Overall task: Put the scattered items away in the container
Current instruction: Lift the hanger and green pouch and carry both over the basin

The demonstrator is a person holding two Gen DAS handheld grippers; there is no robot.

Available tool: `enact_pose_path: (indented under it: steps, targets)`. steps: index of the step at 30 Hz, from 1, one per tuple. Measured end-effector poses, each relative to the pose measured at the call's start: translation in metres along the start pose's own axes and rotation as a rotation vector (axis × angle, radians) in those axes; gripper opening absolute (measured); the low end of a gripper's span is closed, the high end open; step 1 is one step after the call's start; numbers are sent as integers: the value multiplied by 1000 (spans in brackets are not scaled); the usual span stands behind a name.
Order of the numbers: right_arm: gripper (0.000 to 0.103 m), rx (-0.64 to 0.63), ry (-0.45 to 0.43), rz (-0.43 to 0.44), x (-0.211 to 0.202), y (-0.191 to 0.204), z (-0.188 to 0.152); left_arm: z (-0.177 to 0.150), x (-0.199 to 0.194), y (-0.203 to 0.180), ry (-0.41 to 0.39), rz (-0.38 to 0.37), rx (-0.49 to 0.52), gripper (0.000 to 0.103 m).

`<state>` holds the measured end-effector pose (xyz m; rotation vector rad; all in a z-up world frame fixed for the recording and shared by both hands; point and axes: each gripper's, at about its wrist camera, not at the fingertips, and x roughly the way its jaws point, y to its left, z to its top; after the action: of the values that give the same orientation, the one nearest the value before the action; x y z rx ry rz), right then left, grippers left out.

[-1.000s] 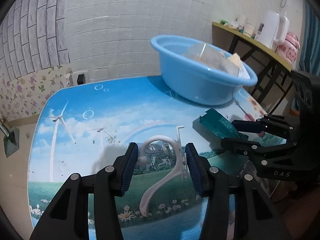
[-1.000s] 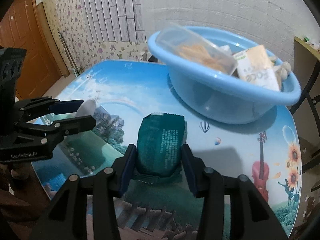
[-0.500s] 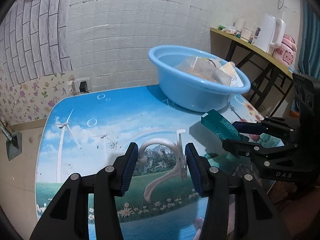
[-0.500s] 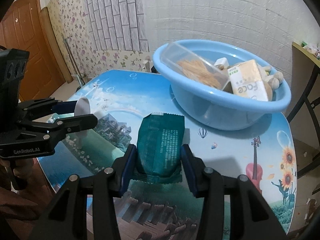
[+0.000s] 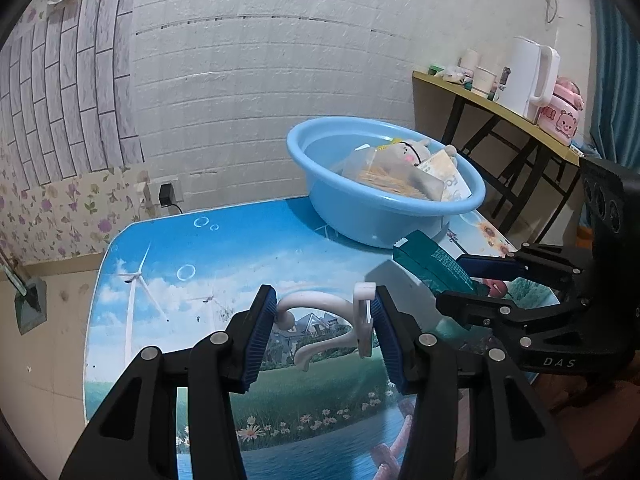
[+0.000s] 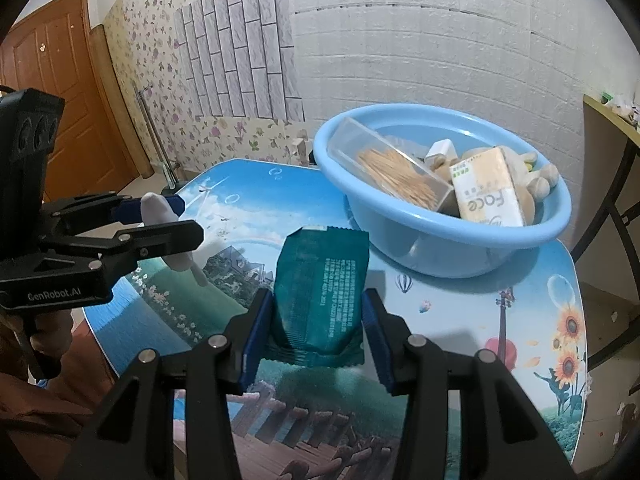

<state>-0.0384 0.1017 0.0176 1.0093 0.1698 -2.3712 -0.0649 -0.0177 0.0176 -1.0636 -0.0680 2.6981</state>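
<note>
My left gripper (image 5: 323,296) is shut on a white plastic hook (image 5: 308,300), held off the picture-printed table (image 5: 180,248). The right gripper (image 6: 318,300) is shut on a dark green packet (image 6: 324,280), which is also in the air. A light blue basin (image 6: 440,256) stands at the table's far right, beyond both grippers. It holds a clear box of thin sticks (image 6: 396,176), a tissue pack (image 6: 488,196) and a plush toy (image 6: 536,176). Each wrist view shows the other hand: the right gripper (image 5: 452,282) with the packet (image 5: 428,260), and the left gripper (image 6: 188,218) with the hook (image 6: 156,204).
A side table against the right wall carries a white kettle (image 5: 520,76), cups and a pink piece (image 5: 560,116). A charger (image 5: 165,194) sits in a wall socket behind the table. A brown door (image 6: 52,80) is at far left, and a person's sleeve (image 6: 40,400) at lower left.
Both grippers have risen a little with the hook and the packet still in them. The basin now sits lower in both views, with more of its inside showing.
</note>
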Motion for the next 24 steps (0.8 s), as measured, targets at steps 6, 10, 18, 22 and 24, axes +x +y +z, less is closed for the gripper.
enact_pose_path:
  steps: [6, 10, 18, 22, 24]
  targets:
    - [45, -26, -42, 3, -14, 4, 9, 13, -7, -4, -27, -14, 5, 48]
    - [45, -27, -72, 8, -25, 4, 14, 25, -12, -10, -54, -19, 24, 48]
    - [45, -14, -126, -8, -43, -4, 27, 50, -16, -22, -102, -35, 60, 48]
    - [45, 7, -136, -25, -44, -15, 34, 63, -8, -29, -107, -40, 88, 48]
    - [45, 16, -140, -33, -45, -21, 37, 71, -5, -33, -113, -48, 96, 48]
